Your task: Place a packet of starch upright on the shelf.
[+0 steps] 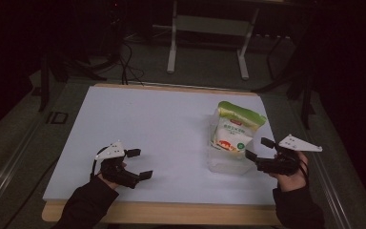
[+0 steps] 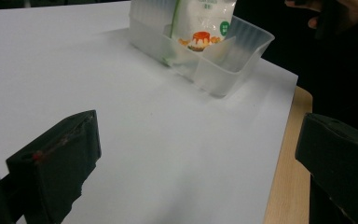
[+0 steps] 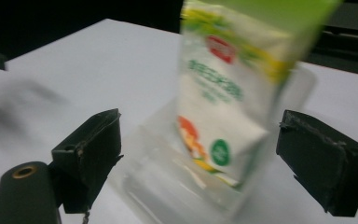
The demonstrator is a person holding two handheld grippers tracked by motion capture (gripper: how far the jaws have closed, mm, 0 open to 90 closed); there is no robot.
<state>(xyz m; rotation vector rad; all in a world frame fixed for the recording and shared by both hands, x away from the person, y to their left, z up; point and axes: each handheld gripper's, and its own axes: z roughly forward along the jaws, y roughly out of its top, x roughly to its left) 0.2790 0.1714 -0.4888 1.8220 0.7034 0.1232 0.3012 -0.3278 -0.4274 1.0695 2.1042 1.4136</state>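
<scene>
— Where's the pouch [image 1: 233, 131] sitting?
— Upright in a clear bin [image 1: 224, 162], table's [image 1: 147, 119] right side.
— The grippers?
— Right gripper [image 1: 256, 148] is hovering beside the bin, jaws open. Left gripper [image 1: 139, 164] is resting well apart, jaws spread, empty.

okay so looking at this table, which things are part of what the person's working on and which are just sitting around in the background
Likely in the job:
- white and green pouch, standing in the clear plastic bin
- right hand-held gripper, open, just beside the bin
- left hand-held gripper, open, apart from both

Just around:
- white table sheet
- metal stand on the floor behind
- floor cables
</scene>
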